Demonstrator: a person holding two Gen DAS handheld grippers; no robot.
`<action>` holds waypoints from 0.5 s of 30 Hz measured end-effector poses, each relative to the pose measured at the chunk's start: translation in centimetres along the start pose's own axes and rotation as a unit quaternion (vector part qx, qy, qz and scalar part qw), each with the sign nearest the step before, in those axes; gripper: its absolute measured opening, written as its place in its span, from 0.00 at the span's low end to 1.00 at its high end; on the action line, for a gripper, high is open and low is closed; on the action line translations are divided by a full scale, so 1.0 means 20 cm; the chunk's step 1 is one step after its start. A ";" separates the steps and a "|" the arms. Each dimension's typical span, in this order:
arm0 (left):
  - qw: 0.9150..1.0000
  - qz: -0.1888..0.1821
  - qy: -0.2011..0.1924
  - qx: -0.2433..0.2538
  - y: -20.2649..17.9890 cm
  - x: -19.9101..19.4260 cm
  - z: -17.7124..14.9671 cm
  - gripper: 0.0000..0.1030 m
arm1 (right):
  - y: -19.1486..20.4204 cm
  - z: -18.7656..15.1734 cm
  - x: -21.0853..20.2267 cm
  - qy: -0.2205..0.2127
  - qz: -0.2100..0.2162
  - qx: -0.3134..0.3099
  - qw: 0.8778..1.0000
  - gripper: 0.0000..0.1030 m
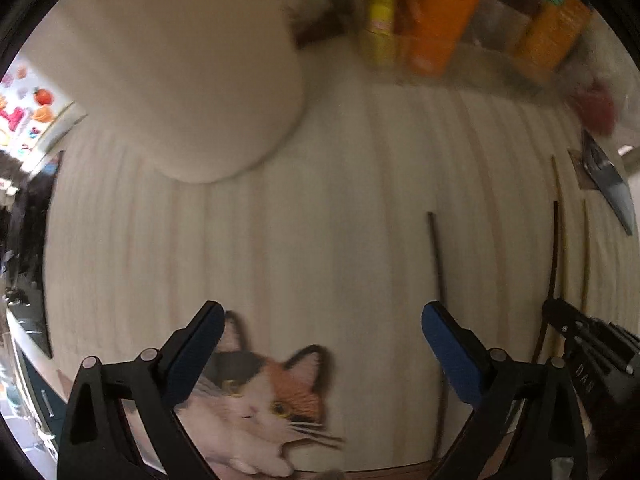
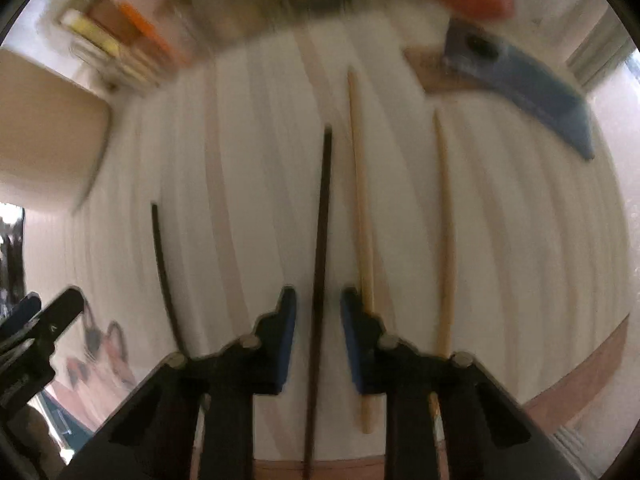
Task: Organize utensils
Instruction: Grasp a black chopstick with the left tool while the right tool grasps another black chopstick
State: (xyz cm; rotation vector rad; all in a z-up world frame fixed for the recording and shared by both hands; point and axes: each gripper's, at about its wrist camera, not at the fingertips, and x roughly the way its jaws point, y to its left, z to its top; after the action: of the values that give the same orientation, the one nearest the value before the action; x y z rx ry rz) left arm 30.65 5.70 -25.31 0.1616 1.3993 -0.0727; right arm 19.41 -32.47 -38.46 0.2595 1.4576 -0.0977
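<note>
Several chopsticks lie lengthwise on a white striped mat point(image 2: 520, 240). In the right wrist view a dark chopstick point(image 2: 322, 240) runs between the blue pads of my right gripper point(image 2: 318, 320), which straddles it with a gap on both sides. Two light wooden chopsticks point(image 2: 360, 208) point(image 2: 446, 240) lie right of it, and another dark chopstick point(image 2: 162, 264) lies to the left. My left gripper point(image 1: 322, 336) is wide open and empty above the mat point(image 1: 320, 220), with a dark chopstick point(image 1: 438, 264) near its right finger. A cream cylindrical holder point(image 1: 180, 72) stands at the far left.
A cat picture point(image 1: 260, 396) is printed on the mat near the front. A blue-bladed tool point(image 2: 532, 88) lies at the far right on a wooden piece. Orange and yellow packages point(image 1: 424, 20) stand along the back. The right gripper shows at the left view's edge point(image 1: 592, 344).
</note>
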 end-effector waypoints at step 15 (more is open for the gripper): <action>0.996 -0.025 0.019 0.078 -0.27 0.12 -0.02 0.05 | -0.26 -0.08 0.00 -0.003 0.000 0.055 0.998 0.05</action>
State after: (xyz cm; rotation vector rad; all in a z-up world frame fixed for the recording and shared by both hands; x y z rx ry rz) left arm 29.88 0.63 -28.19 0.2586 1.4368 -0.2228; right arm 16.61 -37.12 -39.24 0.3485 1.4487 -0.1784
